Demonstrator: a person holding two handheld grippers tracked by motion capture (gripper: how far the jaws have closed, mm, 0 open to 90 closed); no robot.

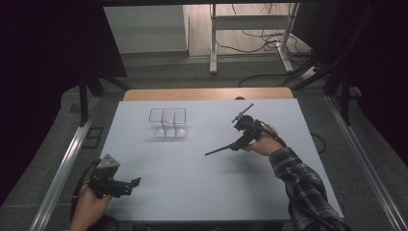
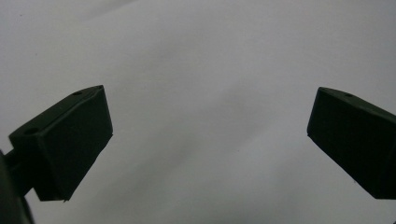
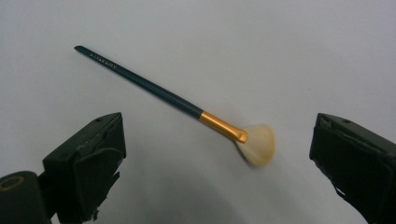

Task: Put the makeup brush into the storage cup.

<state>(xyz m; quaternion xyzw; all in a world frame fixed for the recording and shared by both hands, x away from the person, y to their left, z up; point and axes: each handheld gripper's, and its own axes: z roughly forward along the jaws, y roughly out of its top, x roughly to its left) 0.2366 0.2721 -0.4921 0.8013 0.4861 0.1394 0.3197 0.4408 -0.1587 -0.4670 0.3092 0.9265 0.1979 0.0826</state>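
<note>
Wide-open right gripper [image 3: 215, 158] hovers over a fan brush [image 3: 187, 108] on the table [image 3: 289, 56], gripping nothing.

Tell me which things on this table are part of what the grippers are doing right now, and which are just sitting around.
In the job:
- brush, lying flat on the table between the open jaws of the right gripper
- right gripper, hovering over it

Lying about:
- clear divided holder, standing apart near the far edge
- left gripper, jaws open over bare table
</note>
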